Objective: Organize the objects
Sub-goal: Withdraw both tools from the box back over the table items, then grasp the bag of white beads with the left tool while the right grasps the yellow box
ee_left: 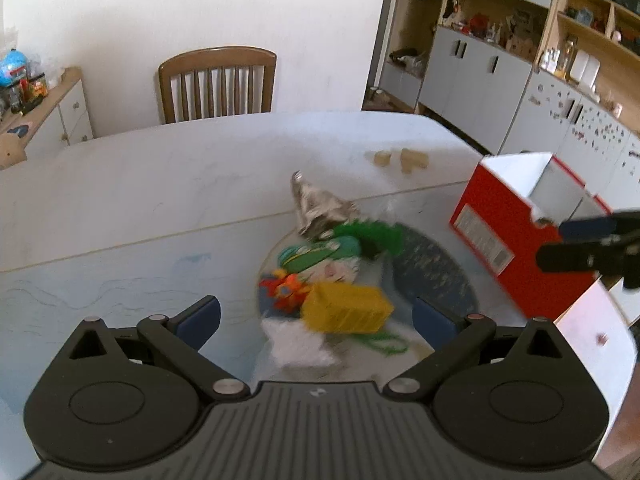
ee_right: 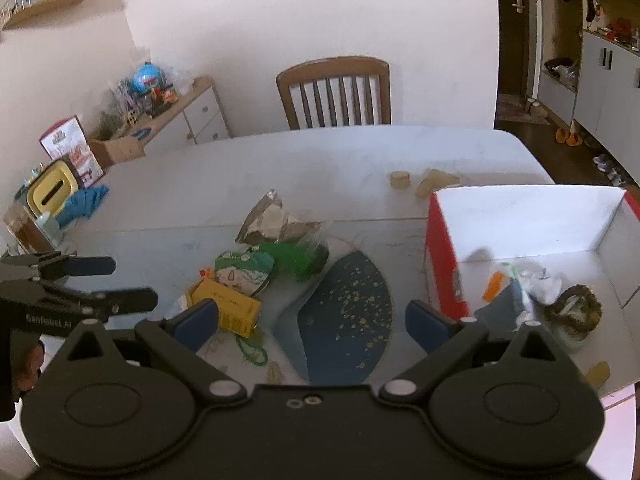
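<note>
A pile of clutter lies on the white table [ee_left: 140, 200]: a yellow box [ee_left: 346, 308] [ee_right: 234, 306], a green and white packet [ee_left: 320, 258] [ee_right: 242, 272], a green fuzzy toy [ee_left: 372, 236] [ee_right: 298, 258], a crumpled silver wrapper [ee_left: 320, 210] [ee_right: 272, 222] and a green bead string [ee_right: 252, 354]. My left gripper [ee_left: 316, 318] is open and empty just above the pile. A red and white box [ee_left: 516, 220] [ee_right: 520, 232] stands open at the right, with several items inside. My right gripper [ee_right: 312, 320] is open and empty over a blue speckled mat [ee_right: 348, 312], beside the box.
Two tan blocks [ee_right: 420, 182] lie on the table beyond the pile. A wooden chair [ee_right: 334, 92] stands at the far edge. A yellow container and a blue cloth [ee_right: 82, 202] sit at the table's left end. Cabinets and shelves [ee_left: 520, 60] line the right wall.
</note>
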